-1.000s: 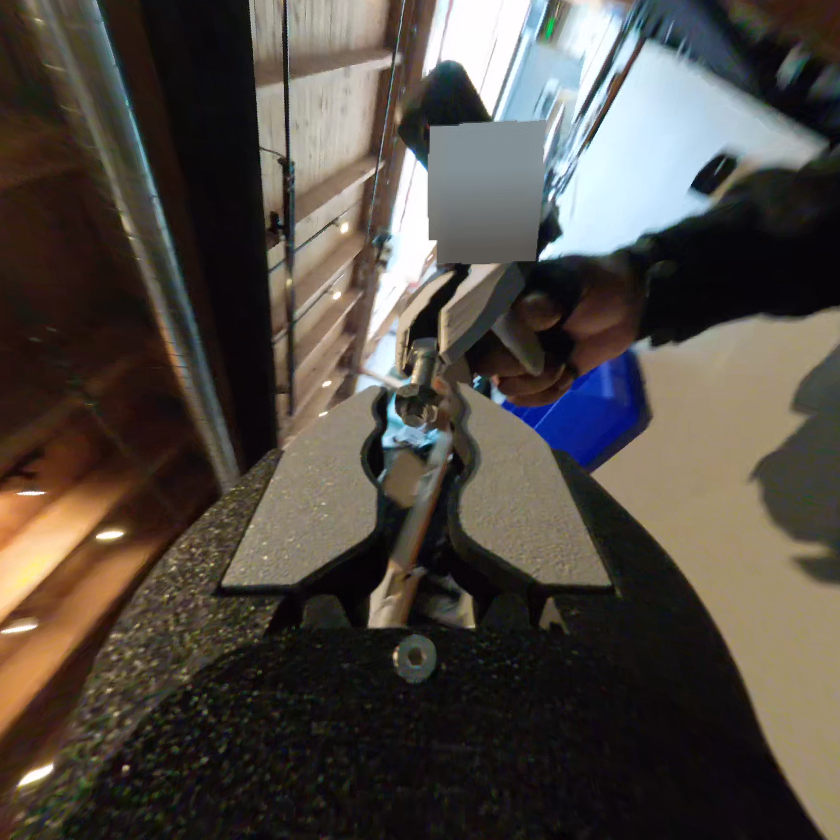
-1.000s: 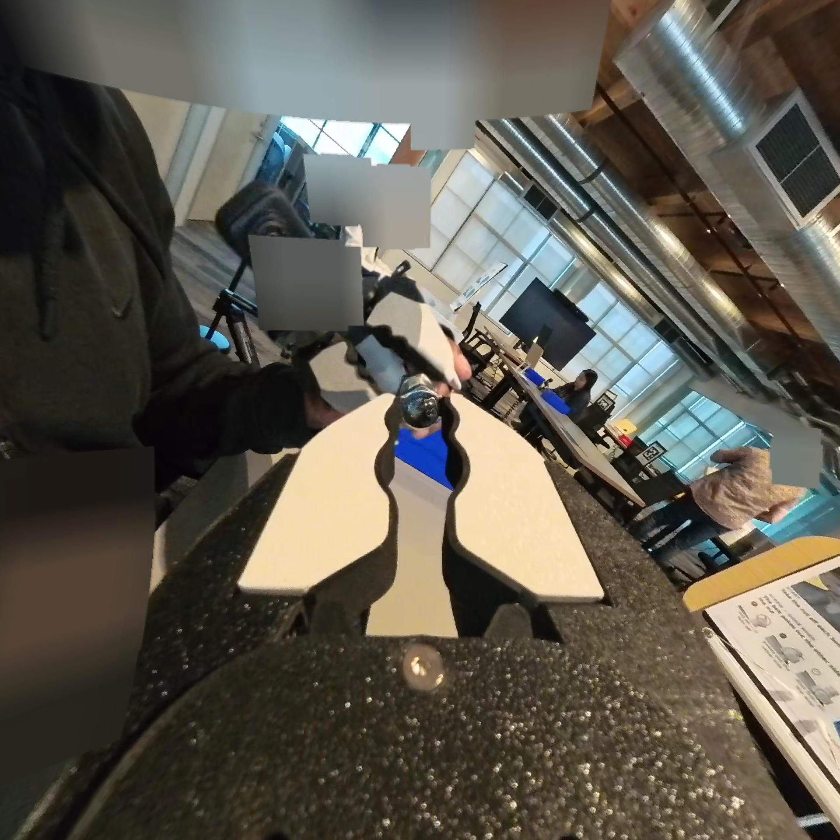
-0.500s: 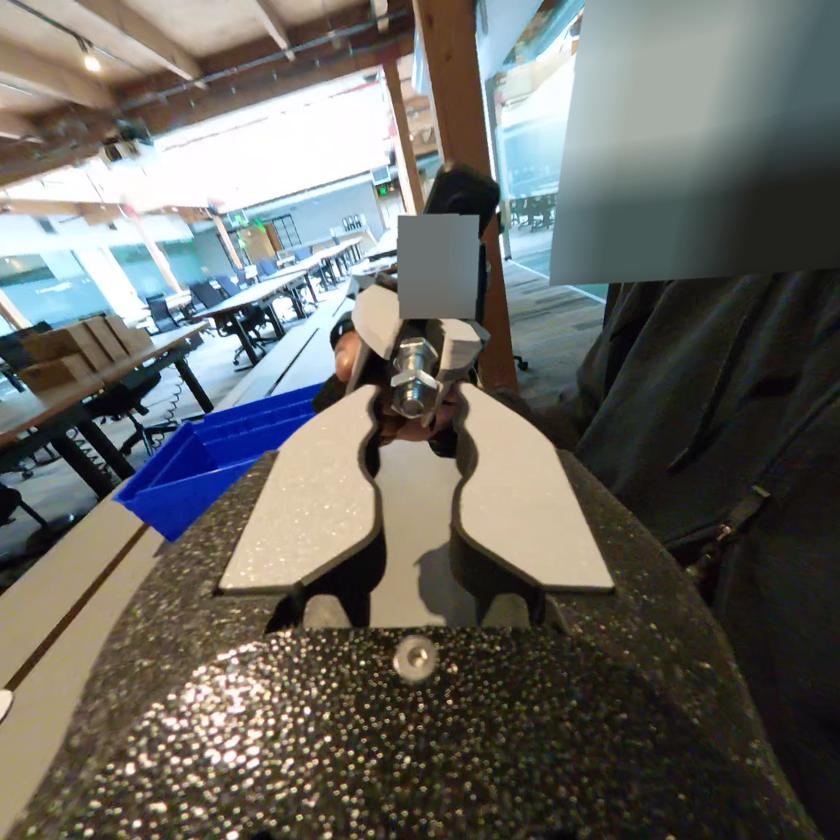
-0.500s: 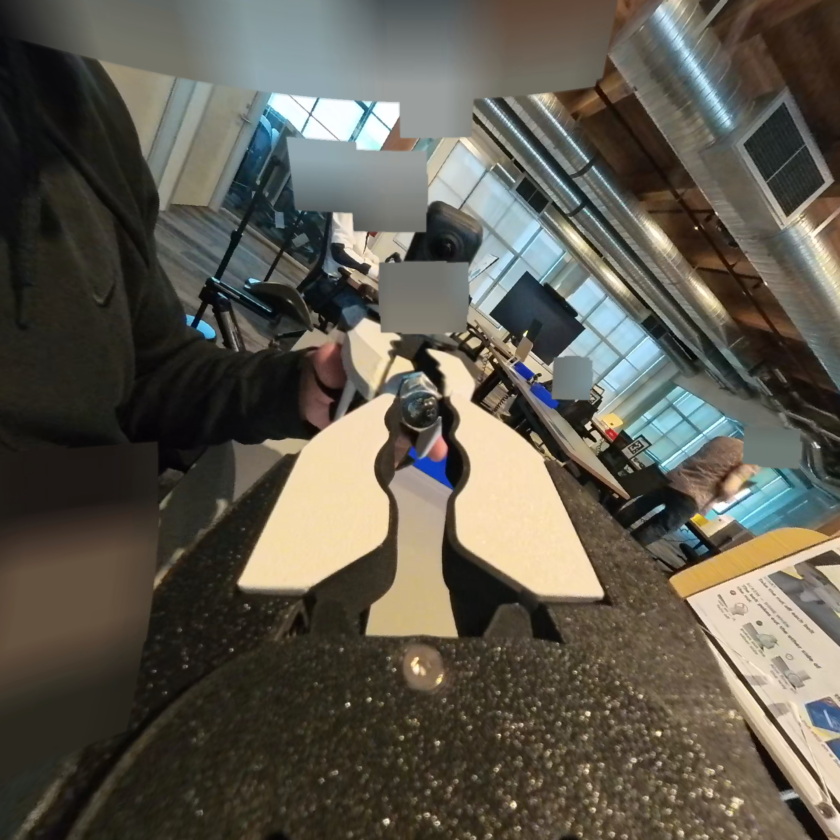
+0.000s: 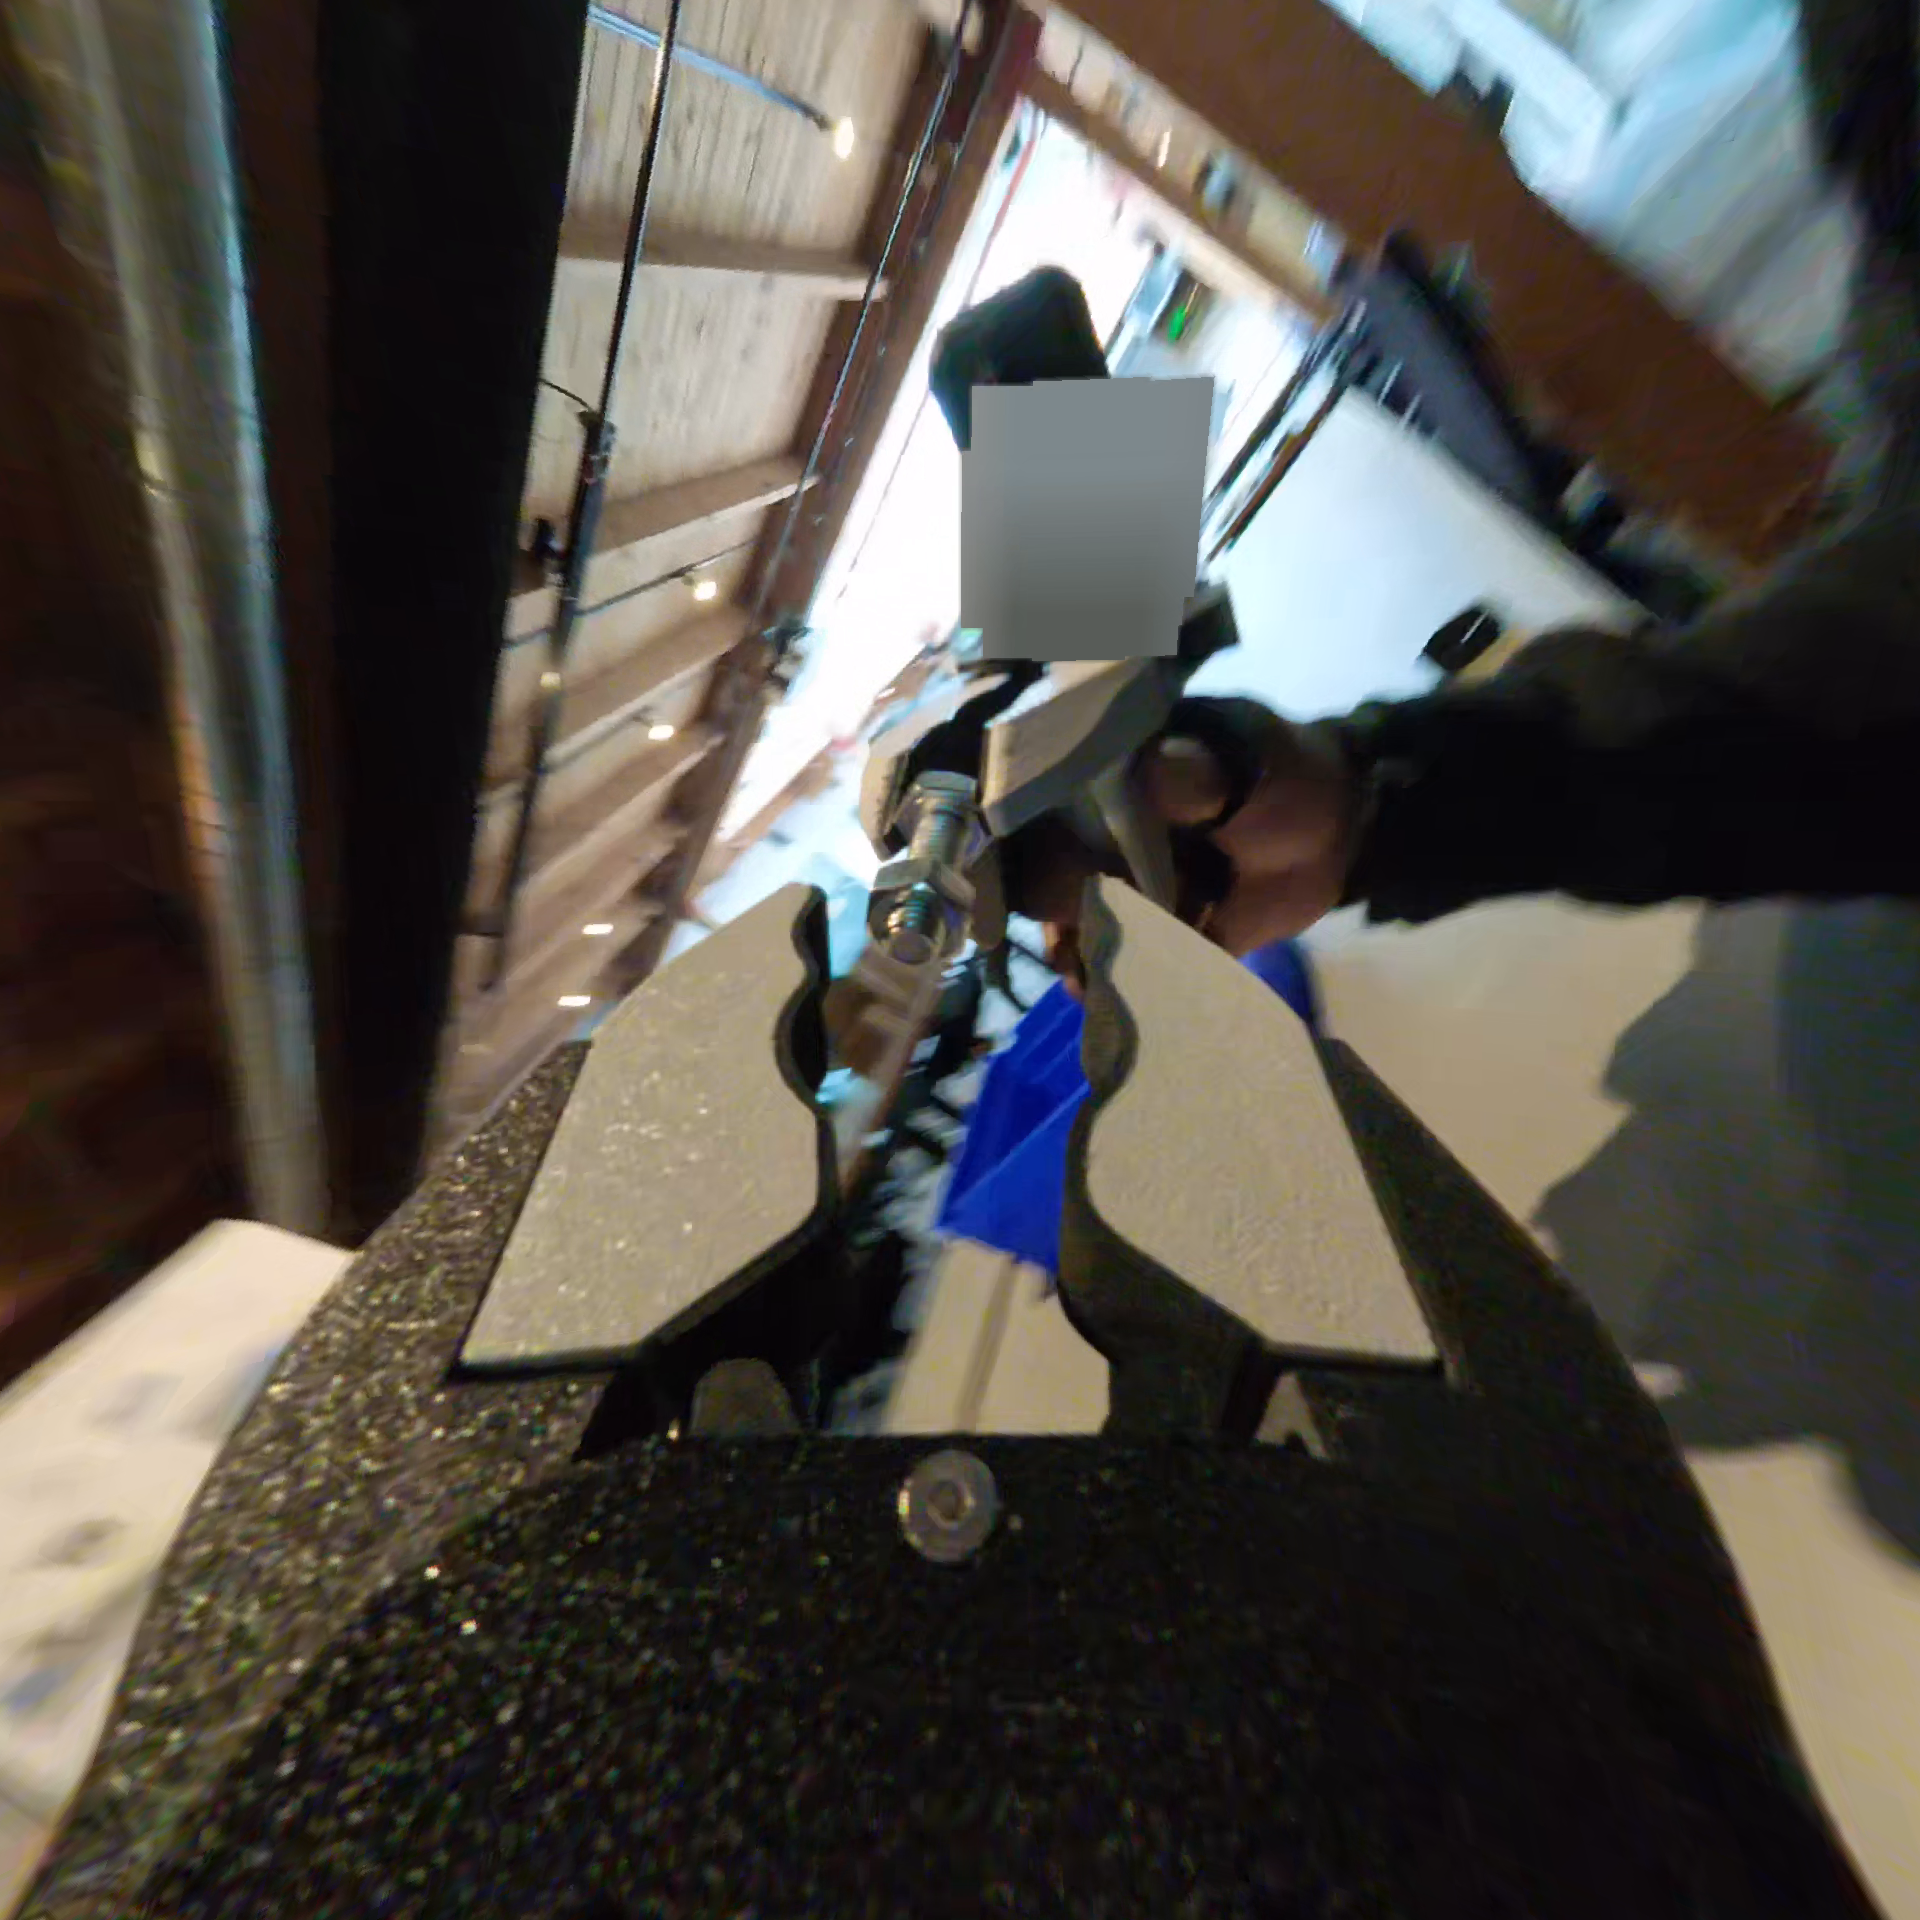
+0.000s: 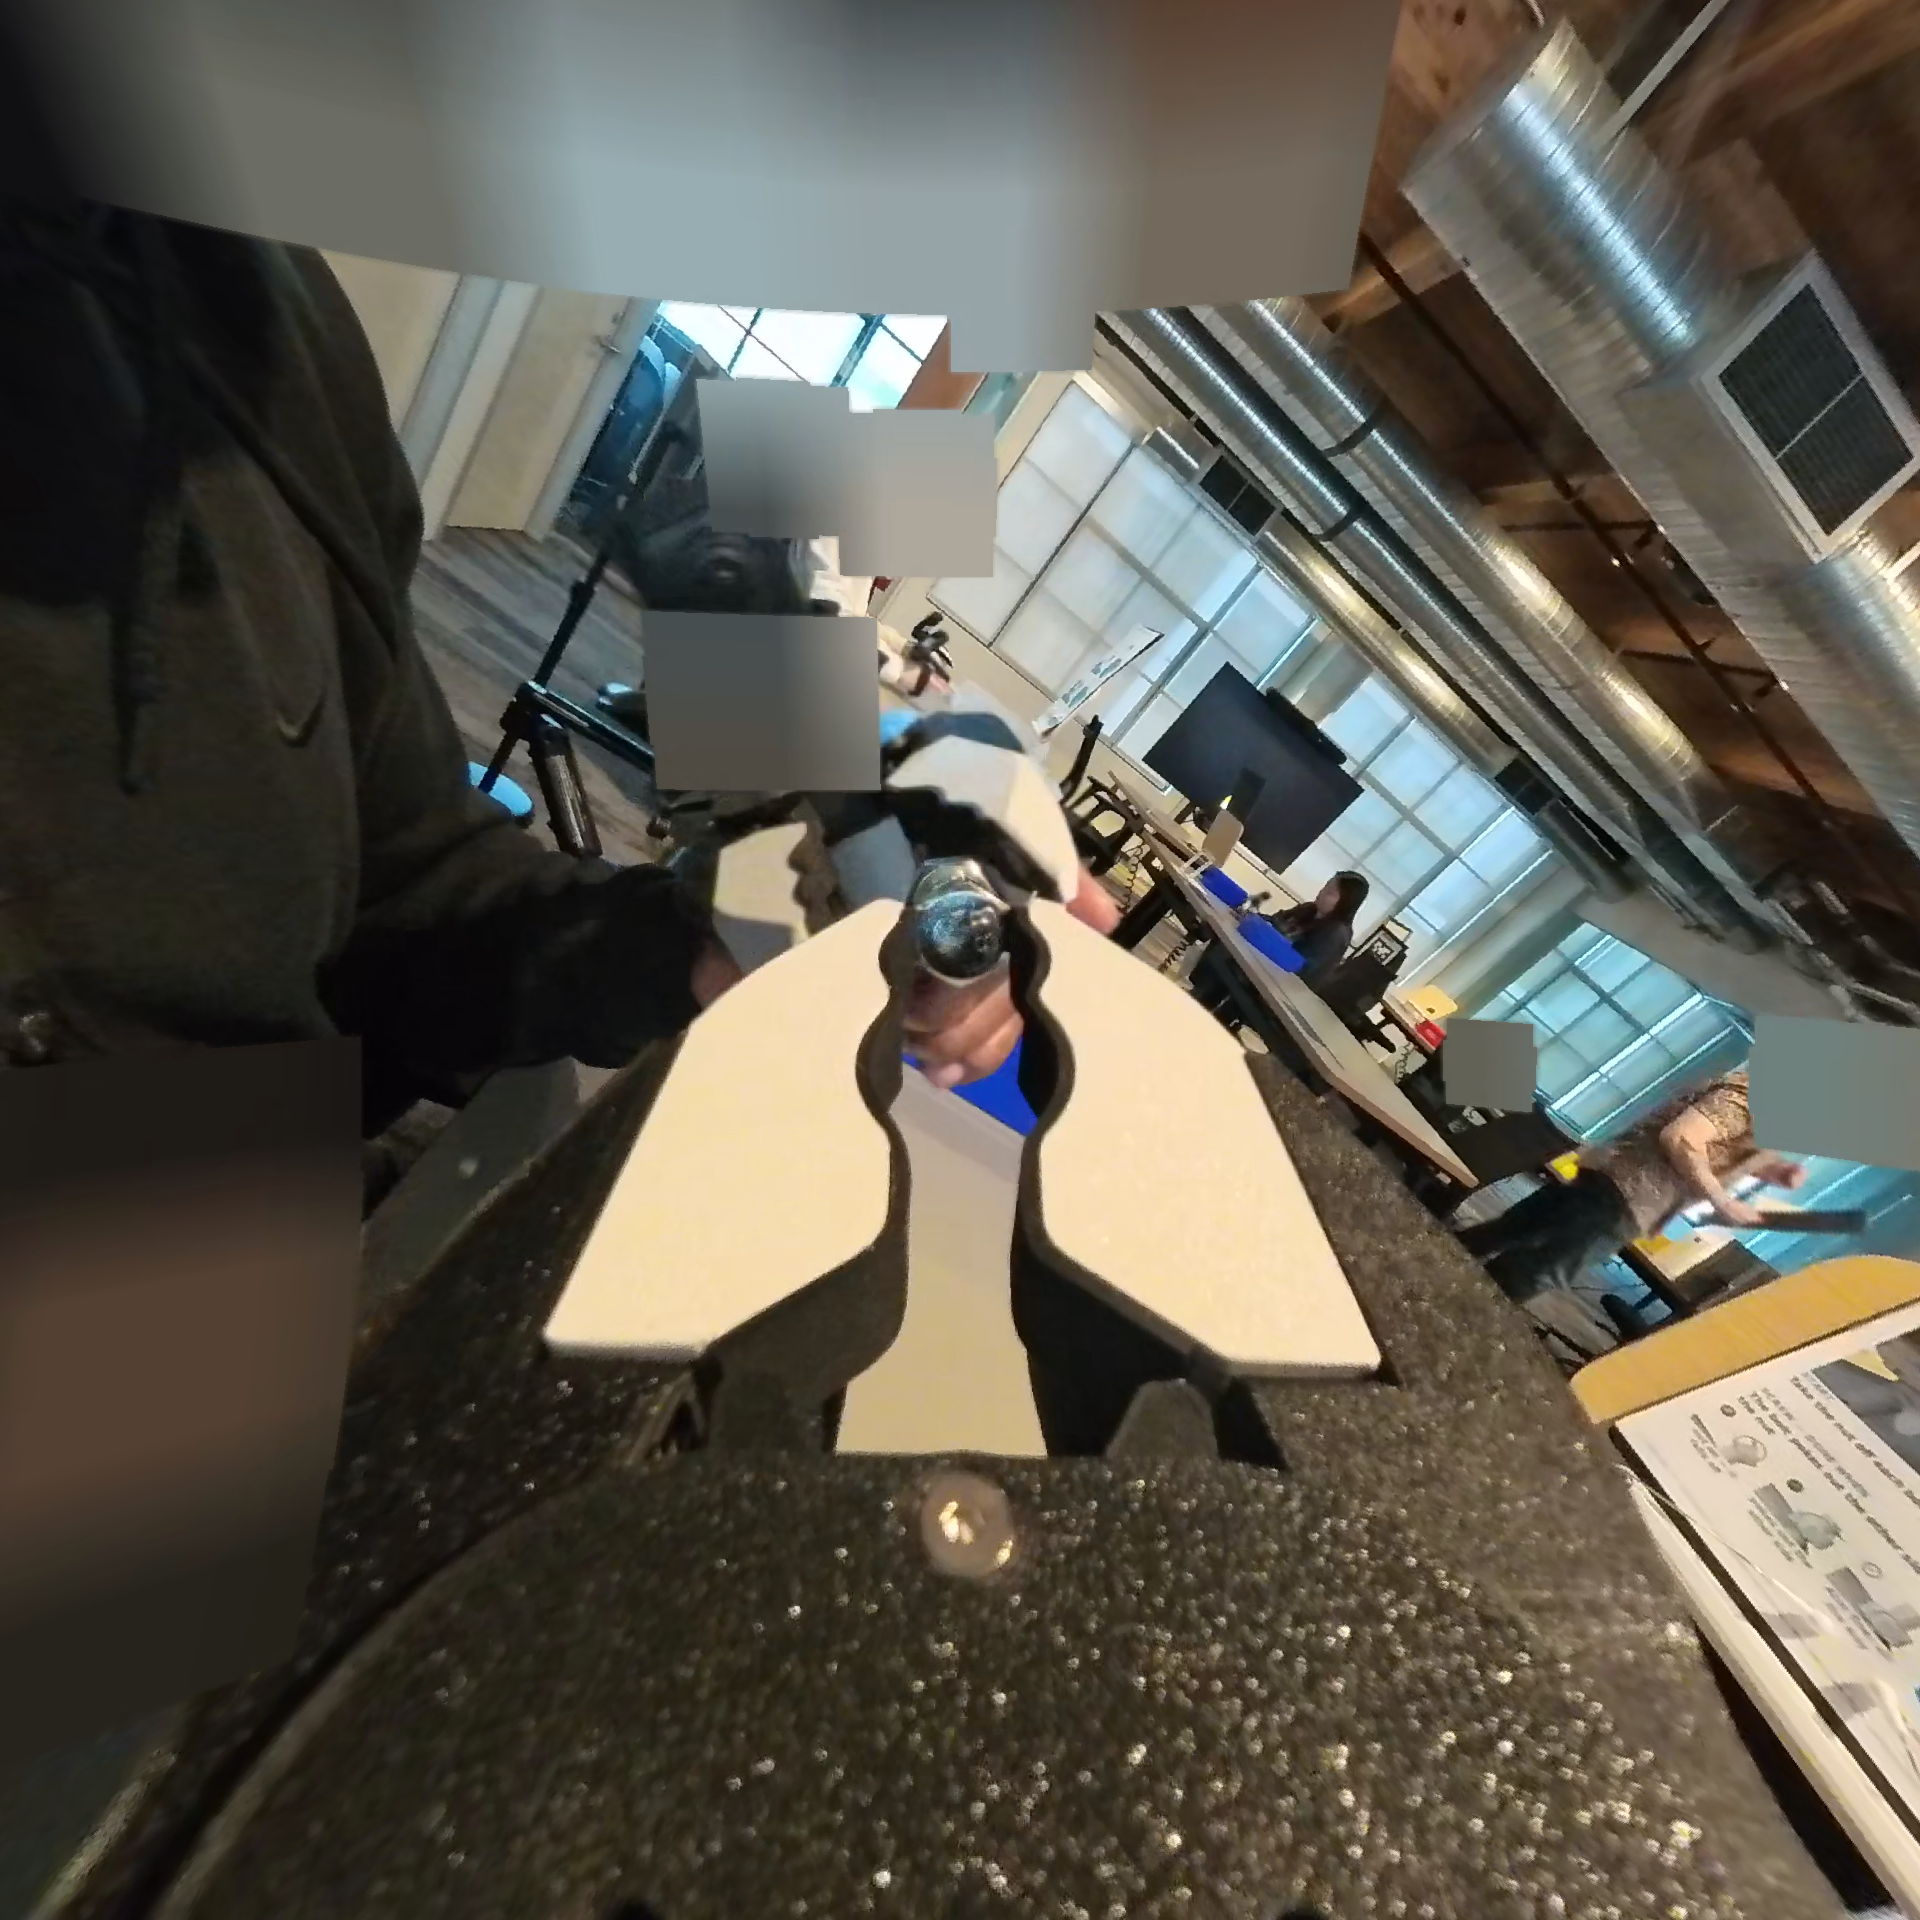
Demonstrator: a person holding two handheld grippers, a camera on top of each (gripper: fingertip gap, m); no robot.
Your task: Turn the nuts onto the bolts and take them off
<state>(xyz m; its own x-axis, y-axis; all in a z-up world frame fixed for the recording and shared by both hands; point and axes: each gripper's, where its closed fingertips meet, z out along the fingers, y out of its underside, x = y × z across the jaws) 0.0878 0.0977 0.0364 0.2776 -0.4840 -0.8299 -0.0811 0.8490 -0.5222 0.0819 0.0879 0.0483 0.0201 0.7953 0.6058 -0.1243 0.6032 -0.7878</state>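
Note:
A silver bolt (image 5: 938, 831) with a hex nut (image 5: 920, 906) threaded near its tip is held in mid-air. My right gripper (image 6: 961, 930) is shut on the bolt's head (image 6: 954, 925); in the left wrist view it (image 5: 1049, 758) faces me, held by a hand. My left gripper (image 5: 951, 914) is open. Its fingers (image 5: 707, 1122) stand either side of the nut, with a clear gap on the right side. In the right wrist view the left gripper's fingers (image 6: 992, 816) show just behind the bolt head.
A blue bin (image 5: 1023, 1122) sits on the light table (image 5: 1475, 1091) below the grippers. A printed sheet (image 6: 1829, 1517) on a cardboard-edged board lies at the right. A person's dark sleeve (image 5: 1621, 769) reaches in from the right, and a dark-clad torso (image 6: 208, 675) is close on the left.
My left gripper has rolled back from the upright pose of half a second ago, and its jaws have opened wider around the nut. My right gripper stays shut on the bolt head.

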